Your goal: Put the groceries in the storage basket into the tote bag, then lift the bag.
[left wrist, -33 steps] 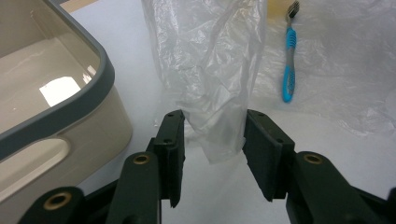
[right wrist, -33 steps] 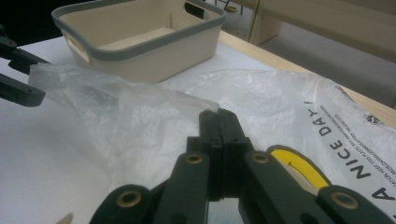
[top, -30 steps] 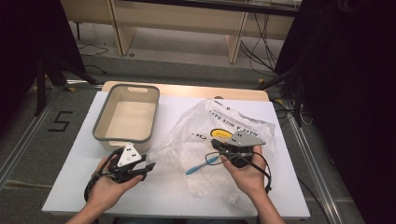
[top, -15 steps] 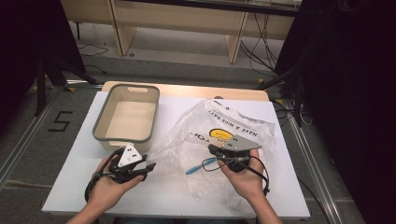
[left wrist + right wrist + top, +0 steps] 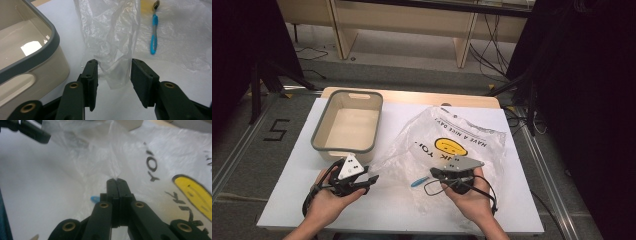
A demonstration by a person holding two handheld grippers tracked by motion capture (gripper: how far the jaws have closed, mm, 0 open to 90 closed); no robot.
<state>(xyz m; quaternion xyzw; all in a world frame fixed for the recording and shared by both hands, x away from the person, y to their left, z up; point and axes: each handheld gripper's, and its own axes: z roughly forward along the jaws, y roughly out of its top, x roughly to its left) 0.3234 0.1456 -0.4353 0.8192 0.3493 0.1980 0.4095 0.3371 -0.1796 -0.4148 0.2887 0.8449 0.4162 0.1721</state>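
Lower than a second ago, the right tool point(image 5: 435, 173) stays clamped on the clear crinkled plastic bag point(image 5: 447, 145) lying on the white surface point(image 5: 287, 200). Left tool point(image 5: 113, 72), jaws just widening, straddles a loose bag corner beside the beige tub point(image 5: 347, 145); blue toothbrush point(image 5: 153, 35) inside.

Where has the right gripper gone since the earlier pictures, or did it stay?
Yes. In the high view the right gripper has come toward the table's near edge, farther from the beige bin.
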